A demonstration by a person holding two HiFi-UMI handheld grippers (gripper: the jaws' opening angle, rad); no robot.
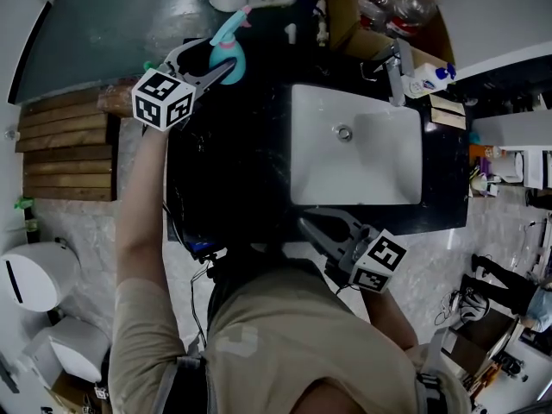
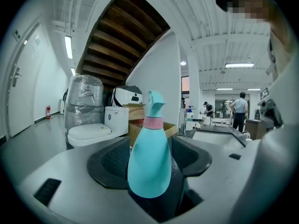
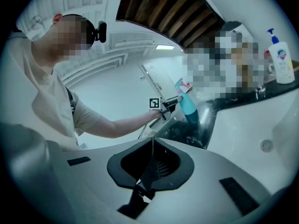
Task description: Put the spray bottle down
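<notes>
At the upper left of the head view, the left gripper [image 1: 220,61] reaches over the far corner of the black table [image 1: 241,162]. Its jaws are spread wide on the teal spray bottle [image 1: 228,52], with a pad against each side of the broad lower body. The bottle stands upright with its nozzle on top. In the right gripper view its base looks to be at the table's surface, though whether it bears its own weight there cannot be told. To set it down well, the bottle should probably stay vertical and be eased down until the base sits flat, a little in from the table's edge. The jaws would then part evenly and draw straight back along their own line, because a light bottle tips easily if one pad drags on it. The white sink [image 1: 362,171] to the right lies well apart from the bottle. At lower centre the right gripper [image 1: 309,226] hangs over the table's near edge with its jaws together and nothing between them. The faucet [image 1: 395,74] and the pump soap bottle [image 1: 429,80] at the upper right are also well apart.
</notes>
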